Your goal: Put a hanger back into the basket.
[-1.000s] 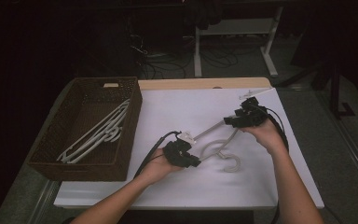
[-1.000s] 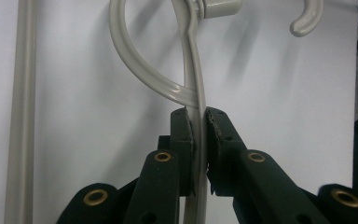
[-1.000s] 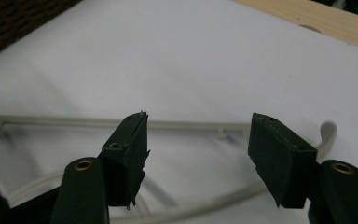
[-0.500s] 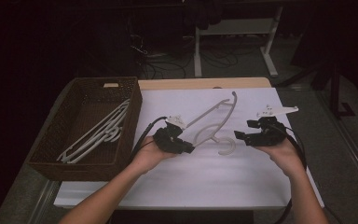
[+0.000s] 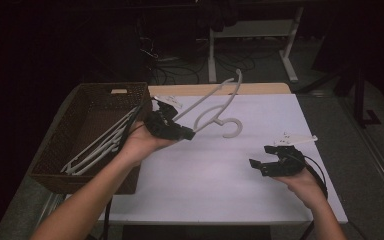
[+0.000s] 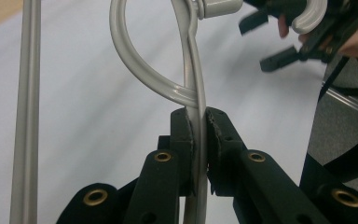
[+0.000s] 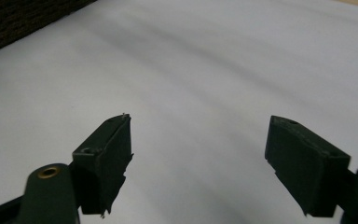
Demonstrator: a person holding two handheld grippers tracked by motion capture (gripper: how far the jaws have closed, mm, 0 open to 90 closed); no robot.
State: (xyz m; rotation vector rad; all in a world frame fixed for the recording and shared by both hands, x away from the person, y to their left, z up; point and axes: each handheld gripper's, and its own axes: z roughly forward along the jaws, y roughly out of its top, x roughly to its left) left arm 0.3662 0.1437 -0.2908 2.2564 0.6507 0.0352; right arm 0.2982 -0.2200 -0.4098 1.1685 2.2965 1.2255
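Where the brown basket [image 5: 55,165] sits at the table's [image 5: 220,200] left edge, white hangers [image 5: 100,145] lie inside it. Just right of the basket, the left gripper [image 5: 180,134] is clamped on a grey hanger [image 5: 212,102], held clear above the table; the wire runs straight up between the fingers [image 6: 186,140], its hook curling beyond them. Near the right edge, the right gripper [image 5: 260,167] has just been opening, nothing between its spread fingers [image 7: 109,154].

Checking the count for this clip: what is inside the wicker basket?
White hangers lie slanted in the wicker basket, overlapping so their number is unclear. The left forearm covers the basket's near right corner.
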